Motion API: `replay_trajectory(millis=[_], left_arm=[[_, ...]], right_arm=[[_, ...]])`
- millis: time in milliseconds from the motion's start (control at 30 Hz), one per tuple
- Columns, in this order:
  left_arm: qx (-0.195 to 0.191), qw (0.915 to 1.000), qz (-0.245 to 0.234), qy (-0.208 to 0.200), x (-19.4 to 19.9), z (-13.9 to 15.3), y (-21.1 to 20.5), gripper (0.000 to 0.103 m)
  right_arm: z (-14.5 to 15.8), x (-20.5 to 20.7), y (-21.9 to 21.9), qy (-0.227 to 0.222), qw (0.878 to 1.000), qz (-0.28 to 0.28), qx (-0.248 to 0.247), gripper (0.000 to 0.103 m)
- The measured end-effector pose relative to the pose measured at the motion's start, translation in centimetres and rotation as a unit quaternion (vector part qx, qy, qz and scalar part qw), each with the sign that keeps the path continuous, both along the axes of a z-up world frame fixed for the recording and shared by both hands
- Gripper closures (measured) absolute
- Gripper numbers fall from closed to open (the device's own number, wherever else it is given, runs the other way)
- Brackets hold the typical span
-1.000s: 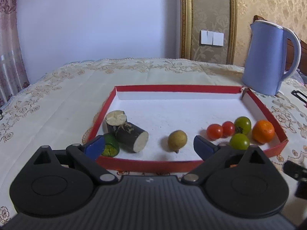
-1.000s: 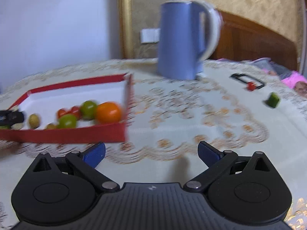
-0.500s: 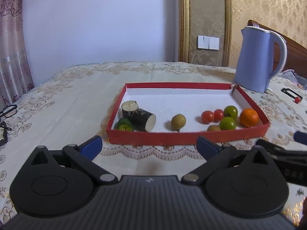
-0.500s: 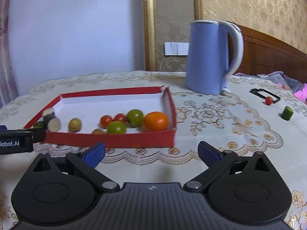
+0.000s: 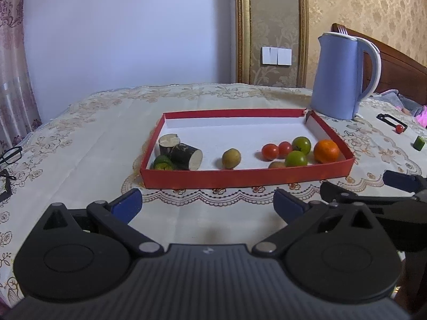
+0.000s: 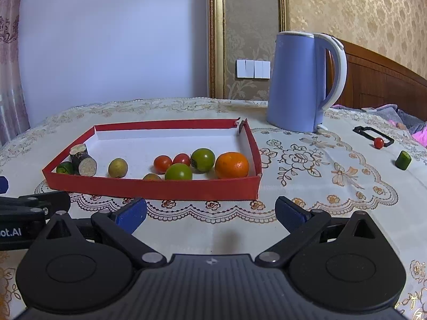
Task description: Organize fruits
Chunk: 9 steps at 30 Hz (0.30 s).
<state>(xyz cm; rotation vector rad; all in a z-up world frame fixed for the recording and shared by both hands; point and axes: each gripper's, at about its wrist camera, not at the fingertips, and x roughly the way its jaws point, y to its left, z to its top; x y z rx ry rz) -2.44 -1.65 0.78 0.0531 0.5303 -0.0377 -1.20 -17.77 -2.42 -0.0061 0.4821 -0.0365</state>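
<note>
With both grippers (image 5: 206,204) (image 6: 210,209) spread and empty before the tray (image 6: 149,186), the stray tomato (image 6: 378,142) near the kettle (image 6: 299,80) could be rolled off if nudged.

One red tray (image 6: 149,186); one orange (image 6: 231,165); two green tomatoes (image 6: 202,159); three red cherry tomatoes (image 6: 162,163), one outside at right; two sugarcane pieces (image 6: 84,163); two green chunks (image 6: 403,160); one blue kettle (image 6: 296,80); two grippers (image 6: 210,210).
</note>
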Motion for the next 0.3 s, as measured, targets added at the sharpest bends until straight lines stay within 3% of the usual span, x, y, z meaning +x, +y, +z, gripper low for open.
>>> replay_trajectory(millis=[133, 300], left_arm=[[-0.012, 0.9998, -0.012, 0.012, 0.33, -0.09, -0.05, 0.000], [0.010, 0.9998, -0.006, 0.015, 0.91, -0.67, -0.57, 0.000]], right_arm=[[-0.22, 0.14, 0.02, 0.002, 1.000, -0.006, -0.008, 0.000], [-0.59, 0.55, -0.05, 0.011, 1.000, -0.011, -0.009, 0.000]])
